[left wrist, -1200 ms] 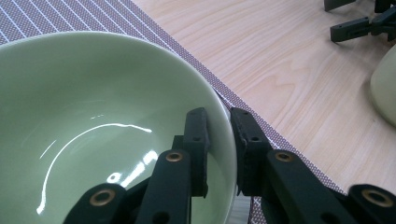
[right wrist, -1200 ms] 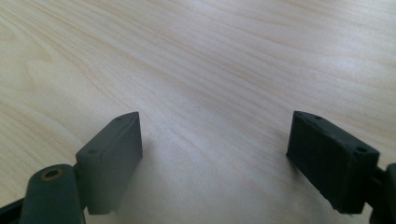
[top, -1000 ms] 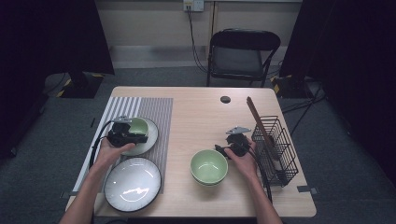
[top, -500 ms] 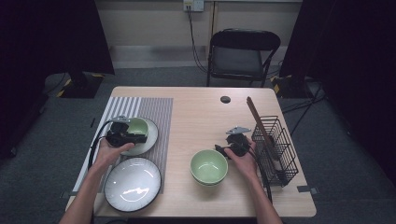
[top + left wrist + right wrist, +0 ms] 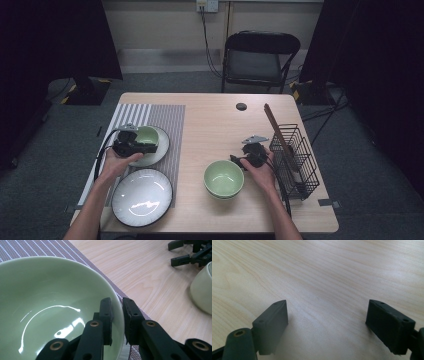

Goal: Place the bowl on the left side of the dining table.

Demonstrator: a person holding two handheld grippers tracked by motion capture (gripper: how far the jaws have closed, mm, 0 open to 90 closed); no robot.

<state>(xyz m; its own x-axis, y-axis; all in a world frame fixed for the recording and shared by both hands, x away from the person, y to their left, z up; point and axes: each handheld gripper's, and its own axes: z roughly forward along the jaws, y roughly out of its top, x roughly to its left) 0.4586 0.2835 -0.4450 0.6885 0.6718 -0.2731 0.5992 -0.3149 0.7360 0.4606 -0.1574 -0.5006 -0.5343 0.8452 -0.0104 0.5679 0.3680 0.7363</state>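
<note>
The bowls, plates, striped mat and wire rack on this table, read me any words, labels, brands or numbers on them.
No text reads on any of them.
Small green bowl: plain glaze, no mark.
Big green bowl: plain.
White plate: plain.
Striped mat: stripes, no words.
Wire rack: no label seen.

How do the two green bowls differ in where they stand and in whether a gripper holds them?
The left green bowl stands on a small plate on the striped mat; the right green bowl stands on bare table. The left gripper clamps the left bowl's rim; the right gripper, open, holds nothing beside the right one. Both are pale green and upright.
</note>
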